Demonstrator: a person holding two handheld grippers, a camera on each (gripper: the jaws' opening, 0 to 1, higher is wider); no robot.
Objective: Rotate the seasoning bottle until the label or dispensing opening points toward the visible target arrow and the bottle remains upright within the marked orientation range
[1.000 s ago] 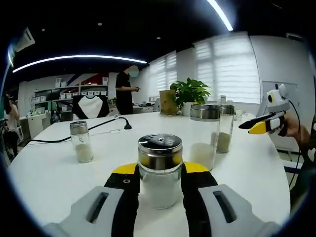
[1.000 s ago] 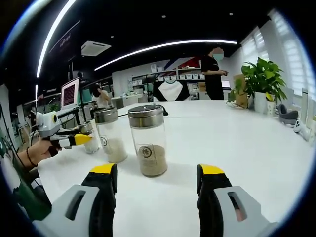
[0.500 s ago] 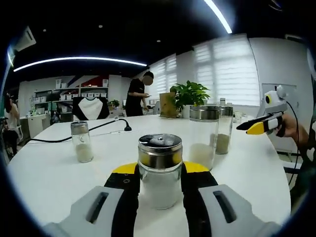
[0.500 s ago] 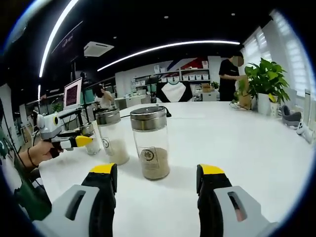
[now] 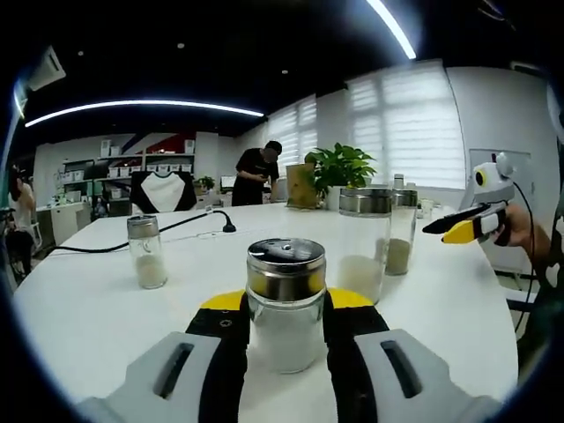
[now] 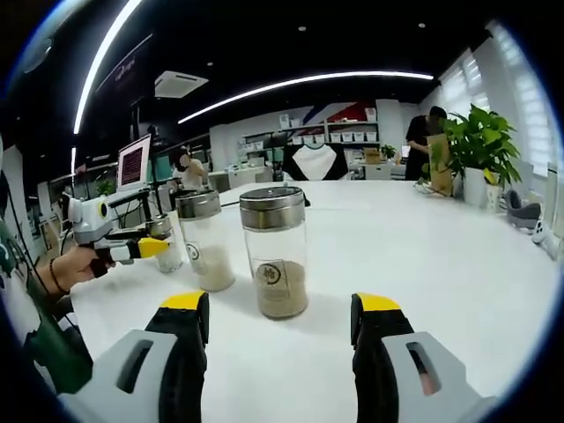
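A small glass seasoning bottle (image 5: pixel 285 304) with a perforated metal lid stands upright on the white table (image 5: pixel 97 308). My left gripper (image 5: pixel 285 307) is shut on it, one jaw on each side of the glass. In the right gripper view the left gripper (image 6: pixel 141 249) comes in from the left, held by a hand, with the small bottle (image 6: pixel 167 247) partly hidden behind it. My right gripper (image 6: pixel 280 308) is open with its jaws wide apart, just short of a tall jar (image 6: pixel 276 256) that has a round label. It also appears as the right gripper (image 5: pixel 454 227) at the far right.
Two tall metal-lidded jars (image 5: pixel 365 238) (image 5: pixel 404 227) stand right of the held bottle and a small shaker (image 5: pixel 146 251) to its left. A second tall jar (image 6: pixel 204 240), a black cable (image 5: pixel 176 225), a potted plant (image 5: pixel 339 167) and a standing person (image 5: pixel 256 176) lie beyond.
The left gripper stays shut on the bottle, which looks unturned. The right gripper's camera has drifted a little toward the tall jar. The person in the background has walked toward the plant.
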